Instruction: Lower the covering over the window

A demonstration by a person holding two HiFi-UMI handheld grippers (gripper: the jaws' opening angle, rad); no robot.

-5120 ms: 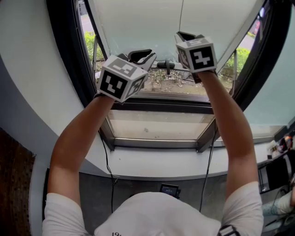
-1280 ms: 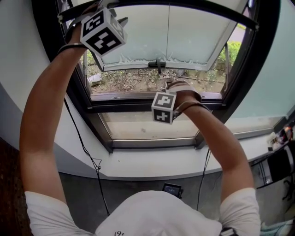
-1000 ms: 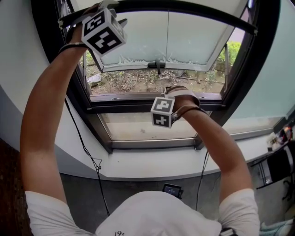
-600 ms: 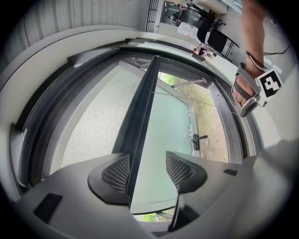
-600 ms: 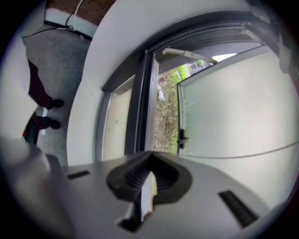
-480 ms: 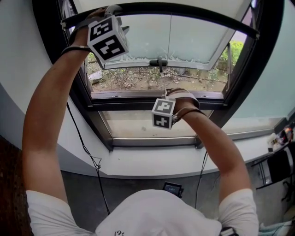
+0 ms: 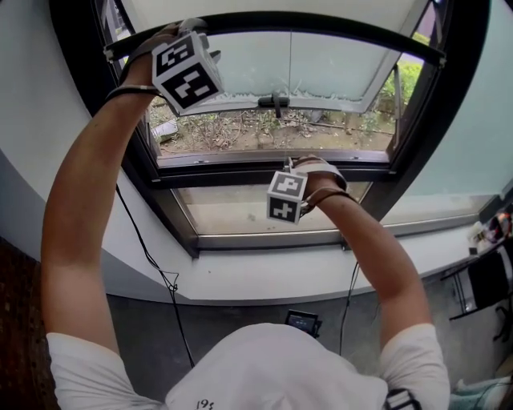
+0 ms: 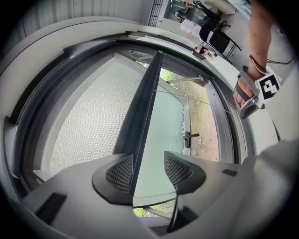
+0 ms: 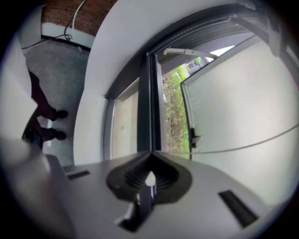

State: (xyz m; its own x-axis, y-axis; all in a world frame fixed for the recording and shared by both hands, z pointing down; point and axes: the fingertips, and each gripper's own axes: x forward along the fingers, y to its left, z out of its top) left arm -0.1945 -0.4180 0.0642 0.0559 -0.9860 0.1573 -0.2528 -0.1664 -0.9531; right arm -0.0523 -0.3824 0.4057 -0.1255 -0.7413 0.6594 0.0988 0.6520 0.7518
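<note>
The window covering is a pale mesh shade ending in a dark bottom bar. That bar arcs across the top of the head view. My left gripper is raised to the bar's left end. Its jaws straddle the bar and are closing; the bar lies by the left pad, with a gap at the right pad. My right gripper hangs lower, in front of the window's lower frame. It is shut on a thin pull cord, whose white end shows between the pads.
Behind the shade, a frosted window sash with a dark handle is tilted open over plants and soil. A dark window frame and a white sill surround it. A black cable hangs down the wall at left.
Five seconds ago both grippers were at mid-window. Over the last second the bottom bar sits slightly lower in the head view, with the left gripper staying at it. The right gripper has barely moved.
</note>
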